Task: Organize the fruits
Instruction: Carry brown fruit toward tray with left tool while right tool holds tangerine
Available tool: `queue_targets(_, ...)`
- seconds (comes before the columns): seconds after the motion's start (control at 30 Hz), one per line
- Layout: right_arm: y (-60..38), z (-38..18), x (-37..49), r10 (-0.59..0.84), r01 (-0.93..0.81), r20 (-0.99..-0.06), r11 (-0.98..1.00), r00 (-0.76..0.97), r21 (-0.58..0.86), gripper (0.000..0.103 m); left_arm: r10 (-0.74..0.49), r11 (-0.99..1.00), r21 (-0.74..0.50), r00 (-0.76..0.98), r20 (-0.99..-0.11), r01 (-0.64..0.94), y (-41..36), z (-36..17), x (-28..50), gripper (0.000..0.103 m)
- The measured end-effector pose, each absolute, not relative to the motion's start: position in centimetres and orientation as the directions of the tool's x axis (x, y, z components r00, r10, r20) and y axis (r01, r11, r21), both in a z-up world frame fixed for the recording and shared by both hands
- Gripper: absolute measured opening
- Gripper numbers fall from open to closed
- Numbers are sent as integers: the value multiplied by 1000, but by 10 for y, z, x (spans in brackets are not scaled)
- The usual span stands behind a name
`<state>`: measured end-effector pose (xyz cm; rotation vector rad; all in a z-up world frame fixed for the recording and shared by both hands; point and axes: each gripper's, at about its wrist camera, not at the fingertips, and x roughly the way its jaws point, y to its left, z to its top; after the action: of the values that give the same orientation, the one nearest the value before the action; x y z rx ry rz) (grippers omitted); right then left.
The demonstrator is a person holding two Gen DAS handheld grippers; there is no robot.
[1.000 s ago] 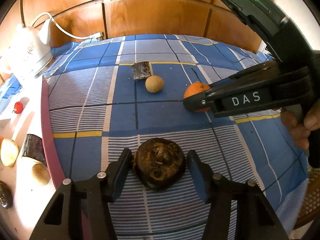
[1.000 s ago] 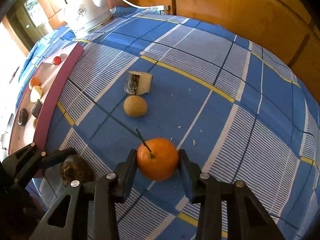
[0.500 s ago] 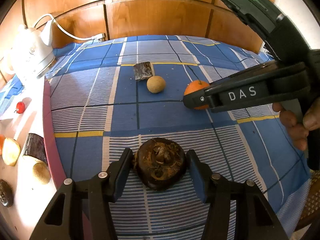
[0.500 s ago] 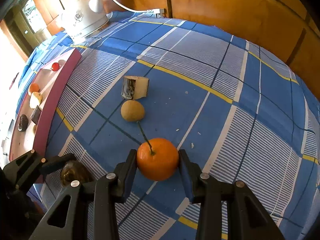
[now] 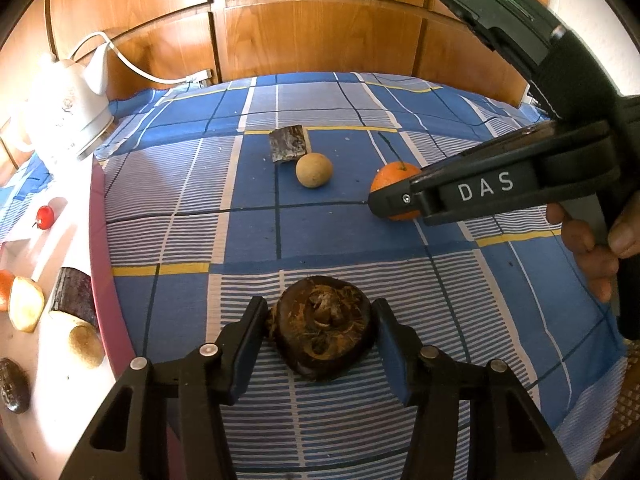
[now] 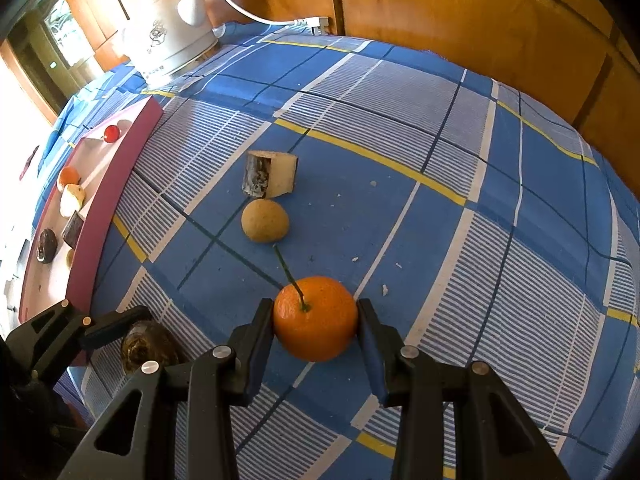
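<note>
Wooden panels back the table [image 5: 328, 232], which wears a blue checked cloth. My left tool [image 5: 320, 330] has just been closing around a dark brown, fibrous round fruit [image 5: 322, 338] near the front edge; its pads seem to touch both sides, though I can't be sure they press. My right tool [image 6: 316, 326] pinches the stemmed orange [image 6: 316, 324] further toward the right edge. Between them and the back edge lie a tan round fruit [image 5: 314, 170] and, just behind it, a cut wedge [image 5: 289, 145]. Along the left edge, a pink-rimmed tray [image 5: 102, 264] holds more fruit, and a white kettle [image 5: 68, 112] stands at the back left corner.
</note>
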<state>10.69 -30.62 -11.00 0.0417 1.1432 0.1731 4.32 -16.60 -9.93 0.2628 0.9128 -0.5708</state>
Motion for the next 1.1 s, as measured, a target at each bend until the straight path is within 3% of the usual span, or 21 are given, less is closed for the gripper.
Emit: queue_targets(1.1, -300, -110, 107, 134, -147, -906, 986, 401, 81, 41, -349, 836, -42, 471, -810, 548, -165, -93, 43, 53)
